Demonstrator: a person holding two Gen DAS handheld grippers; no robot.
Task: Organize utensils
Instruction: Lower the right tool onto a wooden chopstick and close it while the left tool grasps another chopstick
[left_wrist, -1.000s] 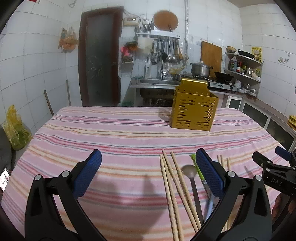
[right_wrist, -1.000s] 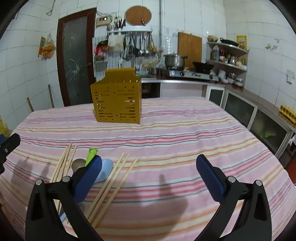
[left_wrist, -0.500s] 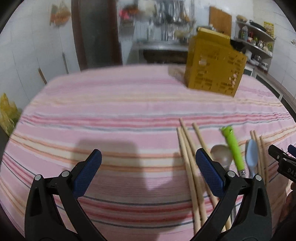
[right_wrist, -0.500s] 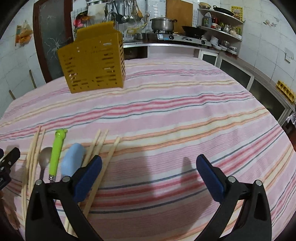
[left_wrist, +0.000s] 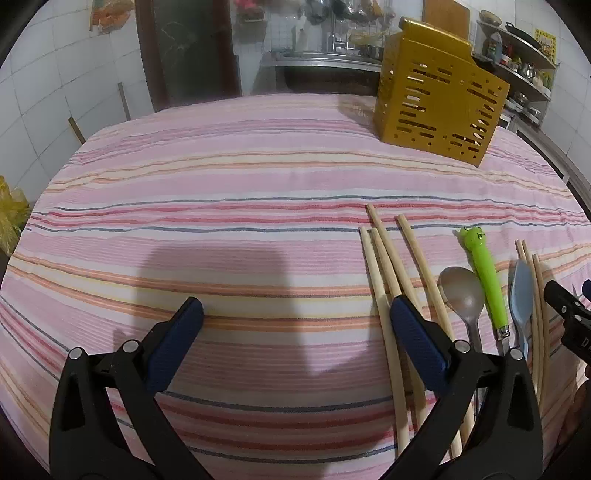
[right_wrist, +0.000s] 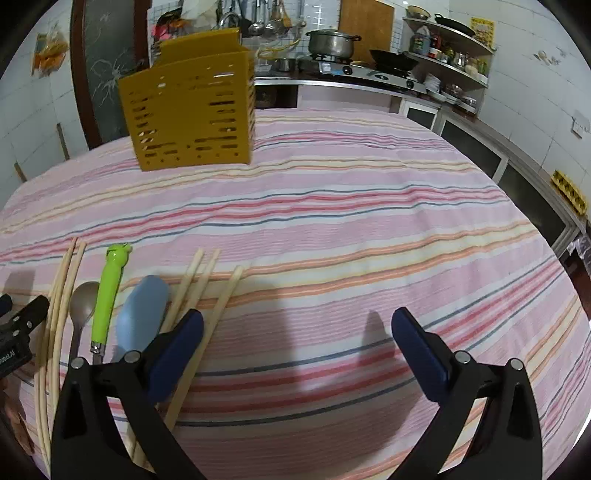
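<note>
A yellow slotted utensil holder (left_wrist: 439, 99) stands at the far side of the striped table; it also shows in the right wrist view (right_wrist: 190, 110). Wooden chopsticks (left_wrist: 388, 273), a metal spoon (left_wrist: 461, 295), a green-handled utensil (left_wrist: 485, 273) and a light blue spoon (left_wrist: 521, 295) lie flat near the front edge. My left gripper (left_wrist: 295, 328) is open and empty, its right finger above the chopsticks. My right gripper (right_wrist: 295, 332) is open and empty, its left finger above chopsticks (right_wrist: 207, 291) beside the blue spoon (right_wrist: 142, 314).
The striped tablecloth (right_wrist: 351, 206) covers a round table. A kitchen counter with a pot (right_wrist: 332, 42) and stove, shelves and a dark door (left_wrist: 192, 51) stand behind. A yellow bag (left_wrist: 11, 218) sits off the table's left edge.
Both grippers have tilted down and moved closer to the table and the utensils. Both stay open and empty. The utensils have not moved.
</note>
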